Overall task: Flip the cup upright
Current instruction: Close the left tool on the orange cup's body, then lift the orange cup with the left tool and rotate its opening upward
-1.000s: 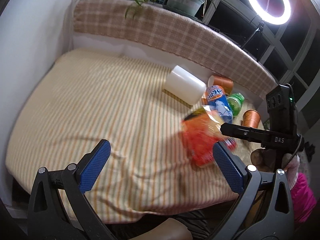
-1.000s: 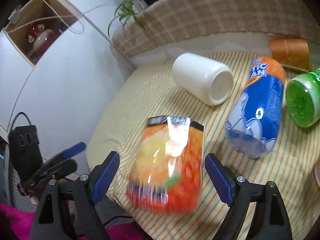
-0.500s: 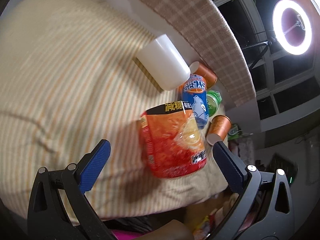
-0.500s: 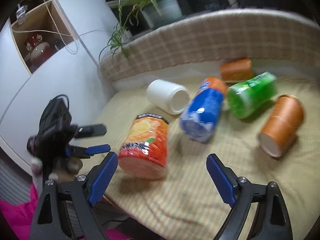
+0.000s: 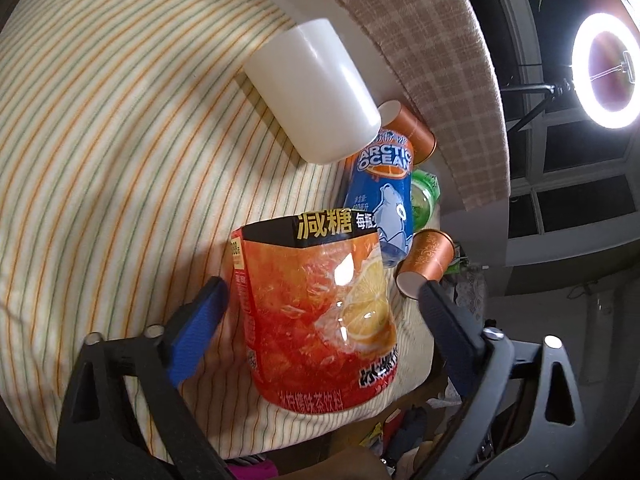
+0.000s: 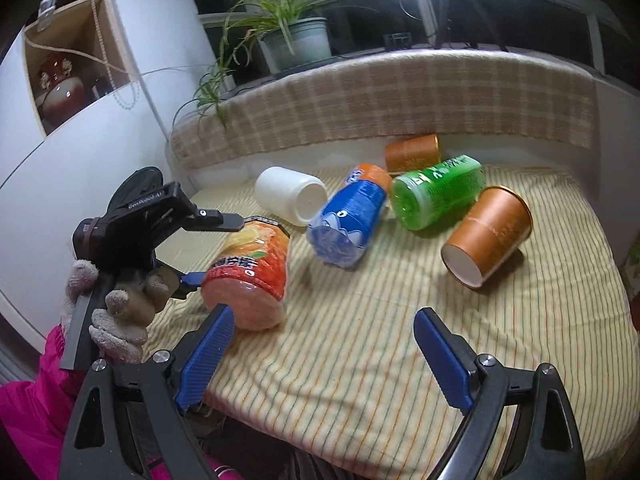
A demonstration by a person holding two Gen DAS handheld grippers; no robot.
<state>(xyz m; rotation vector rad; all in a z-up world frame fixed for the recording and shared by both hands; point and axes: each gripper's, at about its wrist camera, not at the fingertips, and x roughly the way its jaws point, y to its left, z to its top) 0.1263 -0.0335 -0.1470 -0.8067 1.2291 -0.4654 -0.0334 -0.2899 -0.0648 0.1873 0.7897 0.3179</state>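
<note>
Several cups lie on their sides on the striped cloth (image 6: 360, 344). The orange-red drink-label cup (image 5: 320, 312) lies nearest, between the open fingers of my left gripper (image 5: 320, 316), not touching them. In the right wrist view the same cup (image 6: 248, 276) lies at the table's left front with the left gripper (image 6: 212, 248) around it. My right gripper (image 6: 320, 356) is open and empty above the front of the table. A white cup (image 6: 290, 196), a blue cup (image 6: 348, 220), a green cup (image 6: 436, 192) and two copper cups (image 6: 488, 236) (image 6: 412, 154) lie behind.
A plaid-covered ledge (image 6: 400, 100) runs along the back of the table, with a potted plant (image 6: 288, 36) on it. A white wall and shelf (image 6: 68, 72) stand at the left. A ring light (image 5: 604, 72) glows at the right in the left wrist view.
My left gripper has moved in and now straddles the orange-red cup. My right gripper has pulled back and swung right, away from that cup. Both stay open.
</note>
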